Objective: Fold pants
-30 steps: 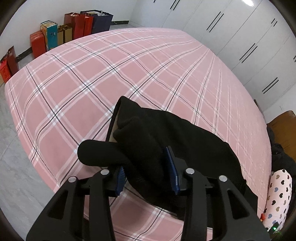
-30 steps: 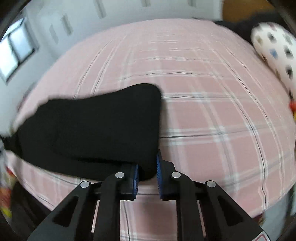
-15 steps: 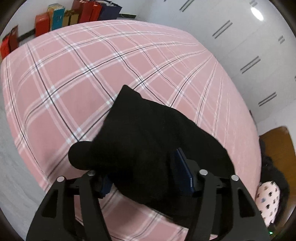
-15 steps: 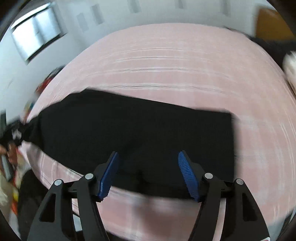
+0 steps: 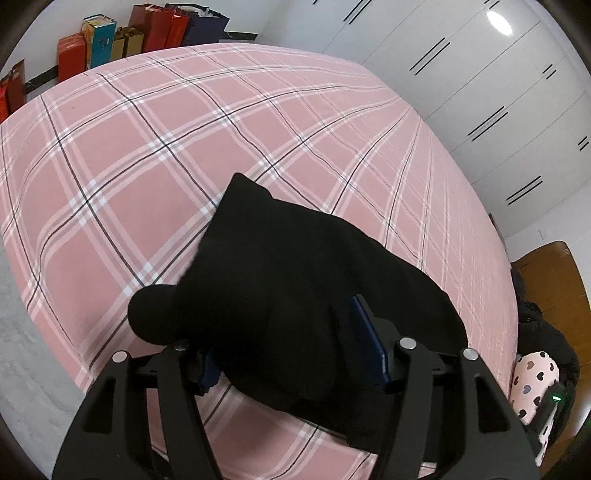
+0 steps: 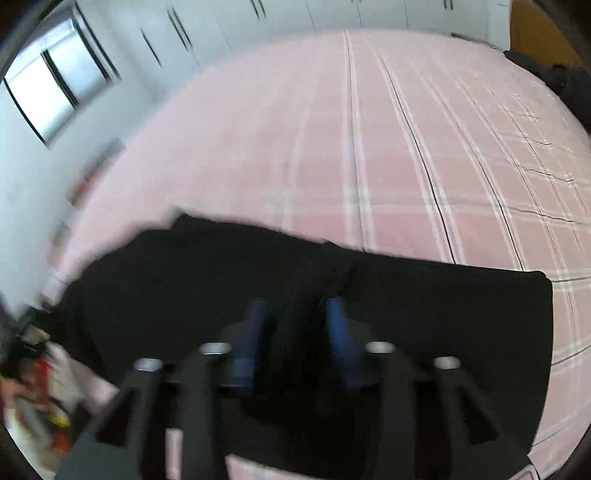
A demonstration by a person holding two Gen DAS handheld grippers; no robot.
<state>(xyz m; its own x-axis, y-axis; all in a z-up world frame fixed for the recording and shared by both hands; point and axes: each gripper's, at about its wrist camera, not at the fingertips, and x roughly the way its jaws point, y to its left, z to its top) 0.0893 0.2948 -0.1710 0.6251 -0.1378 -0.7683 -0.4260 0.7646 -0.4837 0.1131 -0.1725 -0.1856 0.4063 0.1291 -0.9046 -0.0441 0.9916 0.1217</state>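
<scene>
The black pants [image 5: 295,280] lie bunched near the front edge of the pink plaid bed [image 5: 184,129]. My left gripper [image 5: 291,350] has its jaws spread wide, with a thick fold of the pants between the blue pads. In the blurred right wrist view the pants [image 6: 443,306] lie spread flat across the bed [image 6: 369,129]. My right gripper [image 6: 297,325] has its blue pads partly closed around a raised ridge of the black cloth.
Red and dark gift bags [image 5: 147,26] stand on the floor beyond the bed's far corner. White wardrobes [image 5: 480,74] line the far side. A heart-print pillow [image 5: 532,380] and dark clothing lie at the right. A window [image 6: 55,81] shows at upper left.
The left gripper's jaws opened wider and the pants bunched up between them. The right gripper let go of the pants' edge, opened wide, moved over the spread cloth and is closing on a ridge.
</scene>
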